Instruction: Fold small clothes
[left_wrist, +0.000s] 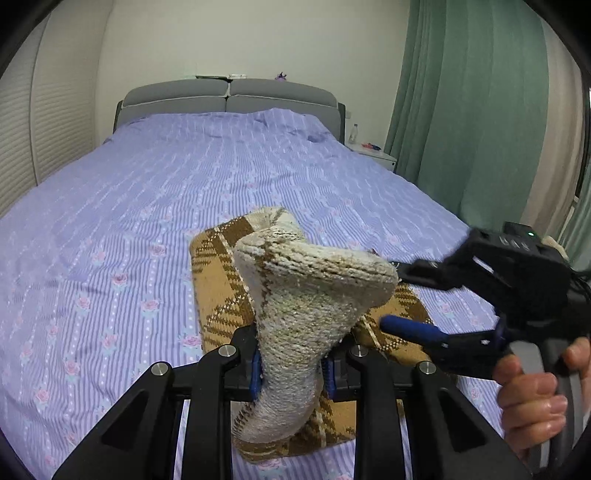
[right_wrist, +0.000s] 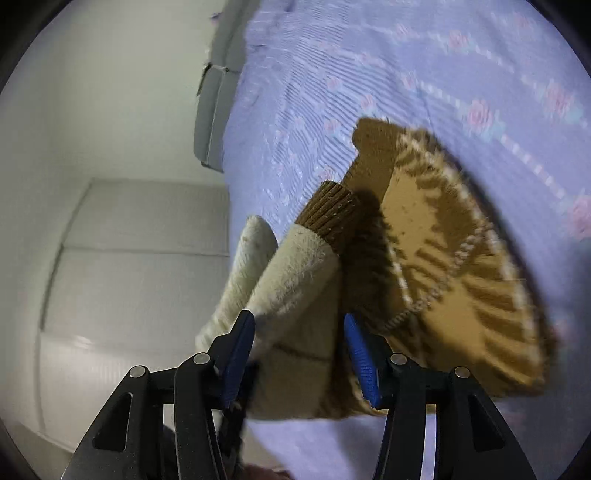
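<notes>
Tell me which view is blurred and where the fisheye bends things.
Right wrist view: motion blur smears the sweater and bedsheet; the right gripper stays sharp. Left wrist view: sharp on the sweater, with the bed's edges and curtain bowed by the lens.

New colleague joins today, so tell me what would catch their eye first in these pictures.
The cream and brown knitted garment rears up mid-frame, clamped in the left gripper above the rest of it lying on the lilac flowered bedsheet. At right the right gripper, in a bare hand, has its fingers around the garment's far end. Green curtains hang behind.
</notes>
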